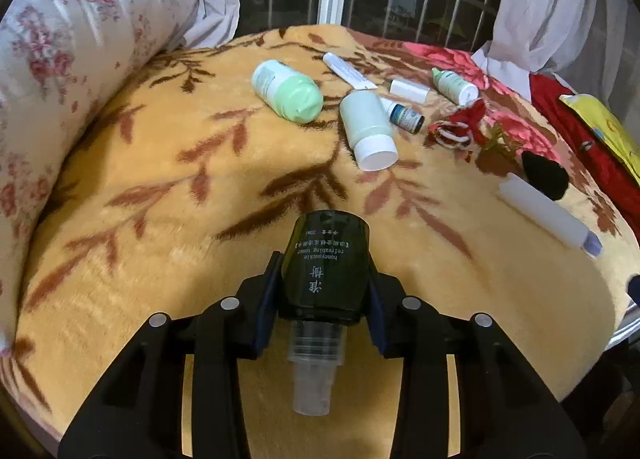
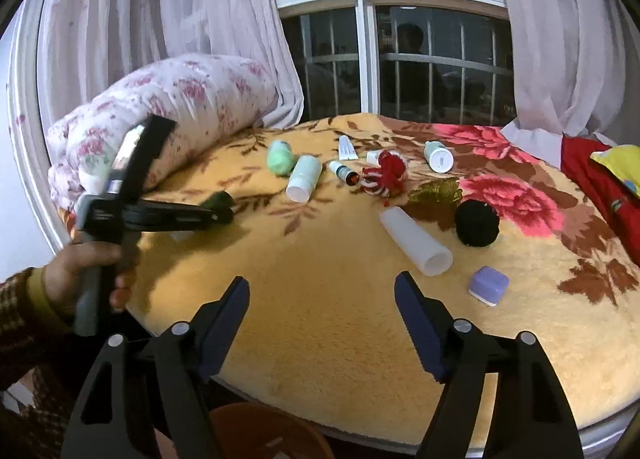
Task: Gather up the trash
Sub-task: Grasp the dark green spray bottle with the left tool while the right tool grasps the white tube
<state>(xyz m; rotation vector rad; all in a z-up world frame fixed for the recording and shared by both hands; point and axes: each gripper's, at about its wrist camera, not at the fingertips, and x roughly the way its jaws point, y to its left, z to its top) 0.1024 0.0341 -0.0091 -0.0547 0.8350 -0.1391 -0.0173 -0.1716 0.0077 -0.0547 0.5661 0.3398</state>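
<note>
My left gripper [image 1: 326, 273] is shut on a dark green toner bottle [image 1: 326, 259], its clear spray cap pointing back at the camera, just above the yellow blanket [image 1: 160, 239]. The right wrist view shows that gripper [image 2: 224, 213] at the left, held by a hand [image 2: 80, 279], with the dark bottle [image 2: 218, 201] at its tips. My right gripper [image 2: 322, 283] stands open over the blanket's near edge, nothing between its fingers. Ahead lie a light green jar [image 1: 288, 93], a pale white-capped bottle [image 1: 368, 127], a tube [image 1: 348, 69] and a dropper bottle [image 1: 406, 115].
A white cylinder [image 2: 416, 241], purple box [image 2: 489, 285], black ball [image 2: 477, 223] and red-white yarn piece [image 2: 384, 175] lie to the right. A rolled floral quilt [image 2: 160, 111] lines the left side. A brown basket rim [image 2: 260, 435] shows below the bed's edge.
</note>
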